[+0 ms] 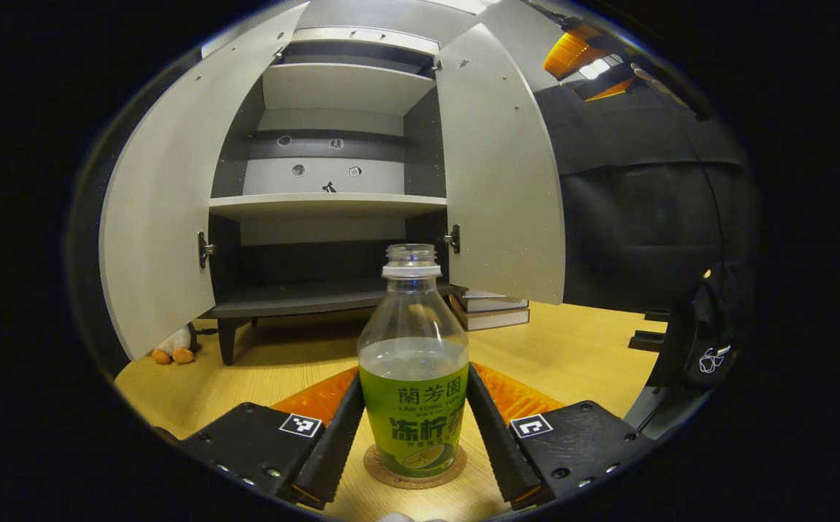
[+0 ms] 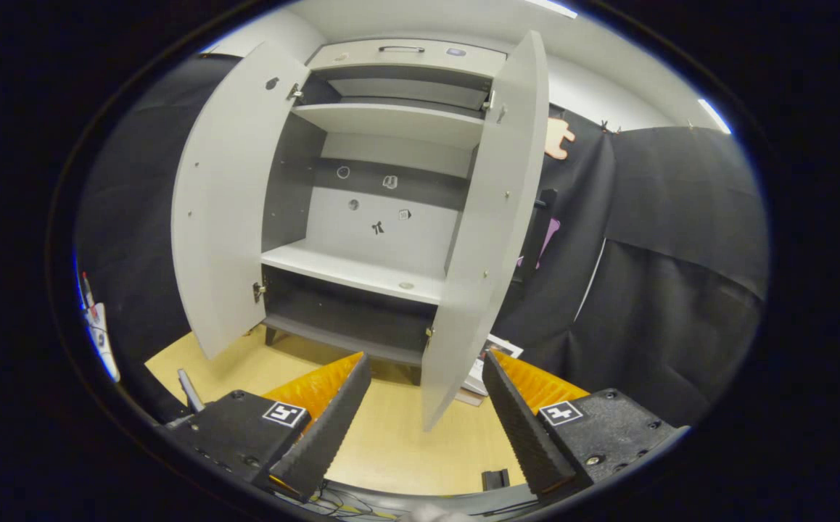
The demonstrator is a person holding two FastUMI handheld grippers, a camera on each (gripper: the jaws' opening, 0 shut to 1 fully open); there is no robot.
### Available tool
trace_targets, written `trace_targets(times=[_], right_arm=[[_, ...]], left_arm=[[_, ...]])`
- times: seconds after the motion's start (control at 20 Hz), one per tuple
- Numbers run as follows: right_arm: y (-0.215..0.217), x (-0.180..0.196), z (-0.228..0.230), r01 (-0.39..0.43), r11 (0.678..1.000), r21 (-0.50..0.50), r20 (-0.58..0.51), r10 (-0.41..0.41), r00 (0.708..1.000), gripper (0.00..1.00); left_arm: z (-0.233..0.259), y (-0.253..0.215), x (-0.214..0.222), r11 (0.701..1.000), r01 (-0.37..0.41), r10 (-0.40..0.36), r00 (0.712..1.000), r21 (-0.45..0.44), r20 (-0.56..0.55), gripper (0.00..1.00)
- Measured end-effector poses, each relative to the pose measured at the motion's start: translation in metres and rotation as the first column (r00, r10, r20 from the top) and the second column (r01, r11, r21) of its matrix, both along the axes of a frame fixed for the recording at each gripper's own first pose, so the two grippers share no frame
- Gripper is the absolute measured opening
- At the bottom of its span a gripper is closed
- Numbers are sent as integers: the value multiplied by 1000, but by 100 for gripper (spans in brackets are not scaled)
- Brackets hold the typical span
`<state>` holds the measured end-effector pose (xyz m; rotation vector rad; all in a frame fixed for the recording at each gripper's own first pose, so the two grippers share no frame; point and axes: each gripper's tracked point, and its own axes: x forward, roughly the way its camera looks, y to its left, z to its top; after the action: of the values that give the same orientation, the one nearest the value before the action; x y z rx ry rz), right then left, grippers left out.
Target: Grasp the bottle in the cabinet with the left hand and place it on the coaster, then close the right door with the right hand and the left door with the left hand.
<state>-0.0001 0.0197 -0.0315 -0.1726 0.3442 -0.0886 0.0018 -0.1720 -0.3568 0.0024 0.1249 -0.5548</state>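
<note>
A clear bottle (image 1: 413,362) with a green label and no cap stands upright on a round cork coaster (image 1: 380,470) on the wooden table. My left gripper (image 1: 414,384) is shut on the bottle, one finger against each side of the label. The grey cabinet (image 1: 329,204) behind it has its left door (image 1: 159,217) and right door (image 1: 500,167) swung wide open, and its shelves are bare. In the right gripper view my right gripper (image 2: 427,370) is open with nothing between its fingers, facing the edge of the right door (image 2: 485,232). The left door (image 2: 224,217) stands open too.
Stacked books (image 1: 492,308) lie by the cabinet's right foot. A small plush toy (image 1: 173,346) sits under the left door. A dark device (image 1: 703,341) hangs at the right edge of the left gripper view. Wooden tabletop (image 1: 572,348) stretches in front of the cabinet.
</note>
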Motion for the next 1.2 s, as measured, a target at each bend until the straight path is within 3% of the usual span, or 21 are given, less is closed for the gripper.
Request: trace_targets(times=[0.05,0.15,0.3,0.5,1.2], right_arm=[[0,-2,0,0,1000,3,1,0,1000,100],[0,-4,2,1,1000,10,8,-1,1000,100],[-1,-5,2,9,1000,23,15,-10,1000,100],[-1,-7,5,11,999,41,33,-12,999,100],[-9,0,26,27,994,104,158,-43,987,100]], left_arm=[[0,-3,-2,1000,12,-12,1000,15,-13,80],[17,-4,-7,1000,18,-19,999,22,27,96],[39,-2,-2,999,15,-17,998,41,65,96],[82,6,5,1000,-18,18,993,1,114,96],[282,87,18,974,-210,221,962,-84,159,96]])
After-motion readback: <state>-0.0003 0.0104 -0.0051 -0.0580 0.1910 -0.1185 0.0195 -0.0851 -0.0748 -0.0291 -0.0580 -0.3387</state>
